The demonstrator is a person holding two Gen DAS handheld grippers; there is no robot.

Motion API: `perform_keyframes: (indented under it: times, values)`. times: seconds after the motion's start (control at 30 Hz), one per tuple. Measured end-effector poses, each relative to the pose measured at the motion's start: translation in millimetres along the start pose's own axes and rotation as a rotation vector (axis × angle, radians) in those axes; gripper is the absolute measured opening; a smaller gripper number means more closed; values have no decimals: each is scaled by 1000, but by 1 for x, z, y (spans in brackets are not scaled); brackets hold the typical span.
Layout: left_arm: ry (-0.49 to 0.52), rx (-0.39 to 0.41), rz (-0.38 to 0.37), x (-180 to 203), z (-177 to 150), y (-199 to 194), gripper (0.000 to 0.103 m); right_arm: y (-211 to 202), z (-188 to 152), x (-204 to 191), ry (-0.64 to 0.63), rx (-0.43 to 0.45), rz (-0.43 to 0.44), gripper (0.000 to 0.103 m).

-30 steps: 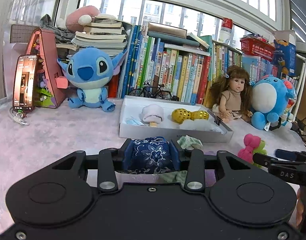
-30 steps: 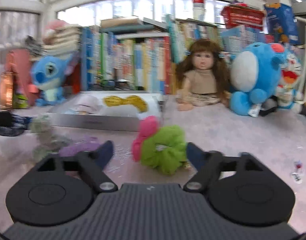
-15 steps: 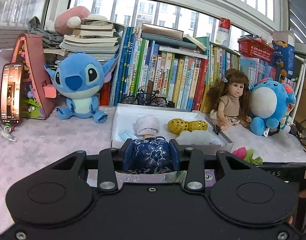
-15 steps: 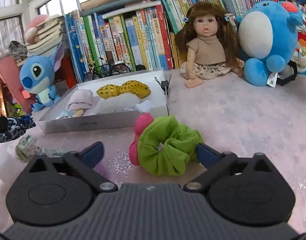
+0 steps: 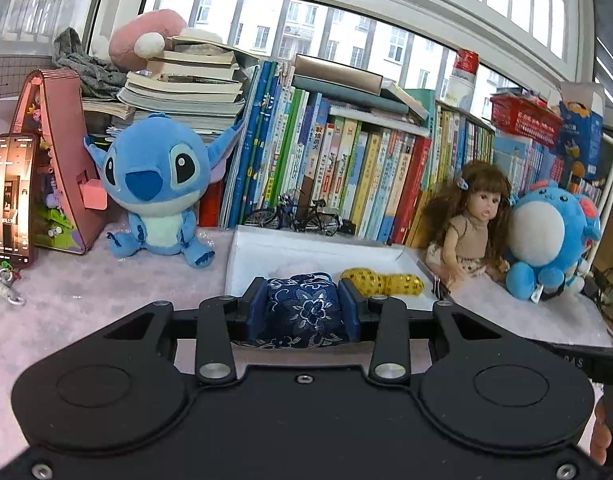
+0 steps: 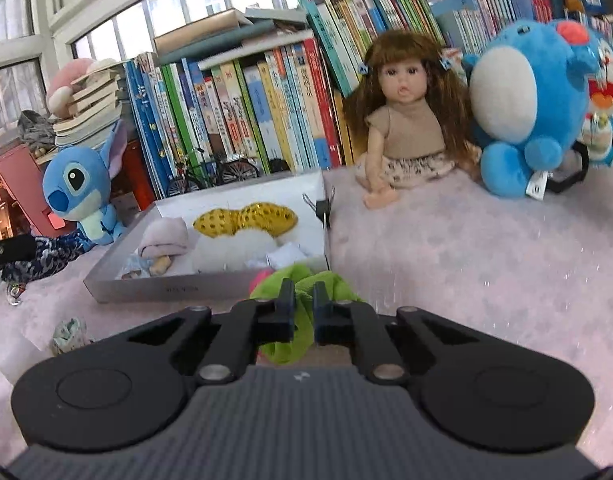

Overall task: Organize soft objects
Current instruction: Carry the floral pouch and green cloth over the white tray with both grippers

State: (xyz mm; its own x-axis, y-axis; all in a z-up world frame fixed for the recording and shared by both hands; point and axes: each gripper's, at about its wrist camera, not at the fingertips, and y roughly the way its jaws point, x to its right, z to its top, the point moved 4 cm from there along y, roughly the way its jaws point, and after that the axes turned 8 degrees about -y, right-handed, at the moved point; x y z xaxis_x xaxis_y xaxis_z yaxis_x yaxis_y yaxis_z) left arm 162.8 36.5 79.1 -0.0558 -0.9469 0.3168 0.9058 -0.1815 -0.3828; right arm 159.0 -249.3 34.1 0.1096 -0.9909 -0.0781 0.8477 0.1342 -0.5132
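My left gripper (image 5: 302,308) is shut on a dark blue floral scrunchie (image 5: 302,316) and holds it just in front of the white box (image 5: 266,248). The scrunchie also shows at the left edge of the right wrist view (image 6: 46,258). My right gripper (image 6: 303,310) is shut on a green scrunchie (image 6: 302,320), with a pink one (image 6: 260,278) touching it, close to the box's near right corner (image 6: 166,290). The box holds a gold scrunchie (image 6: 244,220), a white fluffy one (image 6: 234,252) and a pale pink piece (image 6: 164,236).
A Stitch plush (image 5: 154,184), a doll (image 5: 470,220) and a round blue plush (image 5: 546,236) sit before a row of books (image 5: 338,168). A phone (image 5: 12,200) leans at far left. A pale green scrunchie (image 6: 68,332) lies on the pink cloth.
My right gripper has closed on the green scrunchie and moved towards the box. My left gripper has carried the blue scrunchie up to the box's front edge.
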Motion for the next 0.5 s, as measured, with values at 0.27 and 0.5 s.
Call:
perform_keyframes:
  times: [0.27, 0.5]
  values:
    - [-1, -10, -9, 1, 10, 14, 37, -9, 18, -3, -23, 47, 14, 9]
    - [-39, -37, -36, -1, 25, 36, 37, -11, 48, -7, -40, 89, 30, 8]
